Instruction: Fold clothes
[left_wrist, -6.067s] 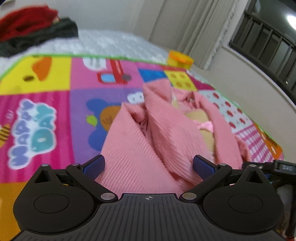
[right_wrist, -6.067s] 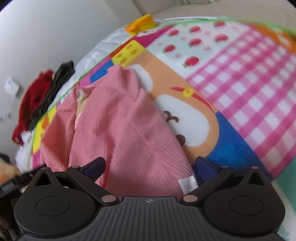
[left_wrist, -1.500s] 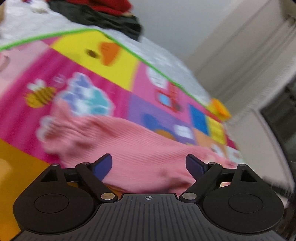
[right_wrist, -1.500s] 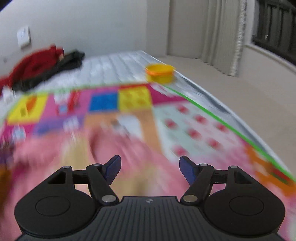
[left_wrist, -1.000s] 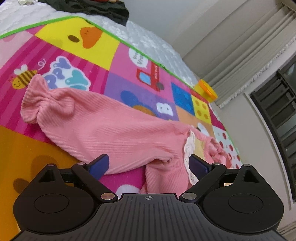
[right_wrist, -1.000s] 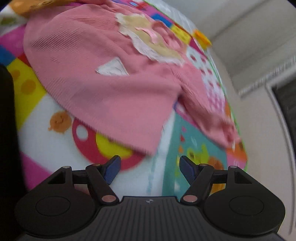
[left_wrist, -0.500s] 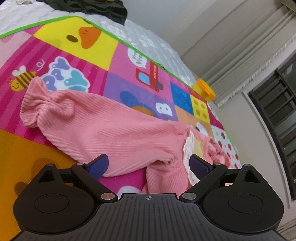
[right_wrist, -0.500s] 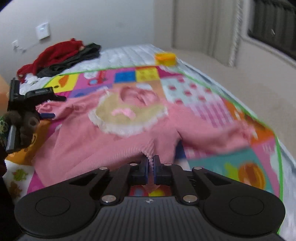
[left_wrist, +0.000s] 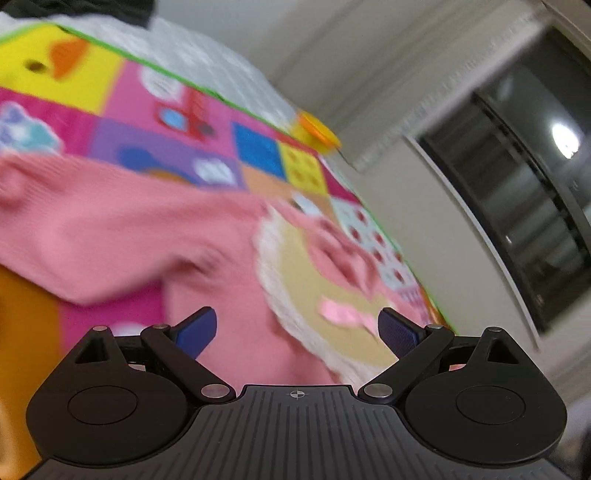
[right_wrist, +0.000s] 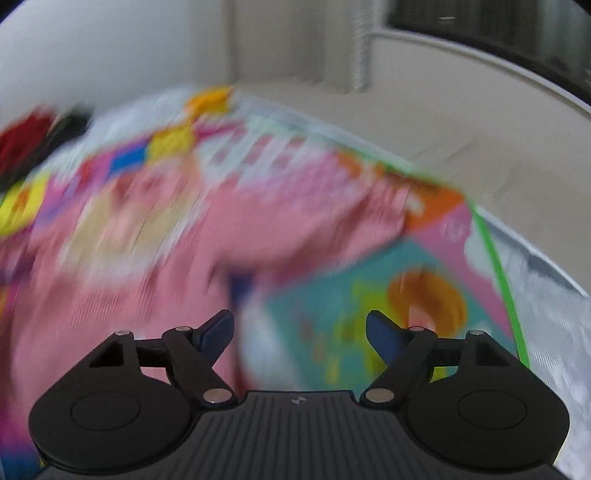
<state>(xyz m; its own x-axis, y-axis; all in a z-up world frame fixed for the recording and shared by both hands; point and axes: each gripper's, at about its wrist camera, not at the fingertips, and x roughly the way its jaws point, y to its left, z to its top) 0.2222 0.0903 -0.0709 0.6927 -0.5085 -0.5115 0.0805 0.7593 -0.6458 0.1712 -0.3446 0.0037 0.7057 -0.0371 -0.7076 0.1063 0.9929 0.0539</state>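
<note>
now the right tool (right_wrist: 299, 330) has just let go of the pink sweater's (left_wrist: 122, 225) hem, its jaws sprung wide and empty. so the sweater lies spread face-up on the play mat (left_wrist: 258, 151), ready for a first fold. the left tool (left_wrist: 297, 328) hovers over its lace collar (left_wrist: 328, 291), spread apart, gripping nothing.

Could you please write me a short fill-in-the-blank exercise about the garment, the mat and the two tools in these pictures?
1. The garment spread on the play mat is ____ in colour.
2. The left tool has its jaws ____, with nothing pinched between them.
3. The small round container at the mat's far edge is ____ in colour.
4. The right tool has its jaws ____, gripping no cloth.

Missing words: pink; open; yellow; open
</note>
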